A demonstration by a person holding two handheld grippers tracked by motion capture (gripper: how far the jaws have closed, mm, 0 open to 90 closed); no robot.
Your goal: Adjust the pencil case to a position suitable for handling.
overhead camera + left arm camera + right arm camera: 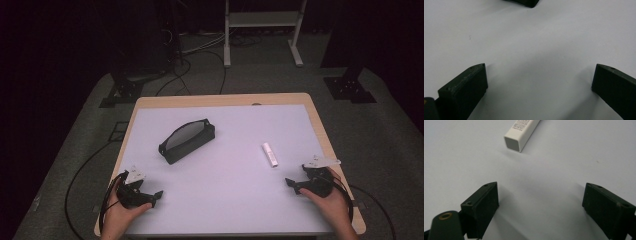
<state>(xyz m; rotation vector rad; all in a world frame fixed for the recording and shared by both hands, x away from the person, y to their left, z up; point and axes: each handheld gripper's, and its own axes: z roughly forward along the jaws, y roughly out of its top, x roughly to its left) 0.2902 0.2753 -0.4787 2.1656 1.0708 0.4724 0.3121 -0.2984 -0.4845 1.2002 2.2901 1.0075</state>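
Observation:
A black zip pouch lies open on the white table top, left of centre; one corner of the pouch shows at the top of the left gripper view. A small white rectangular tube lies right of centre, and in the right gripper view the tube sits just ahead of the jaws. My left gripper rests near the front left edge, open with nothing between its jaws. My right gripper rests near the front right edge, open and empty.
The wooden table edge frames the white top. Cables run over the grey floor behind the table, beside a white frame stand and black stand feet.

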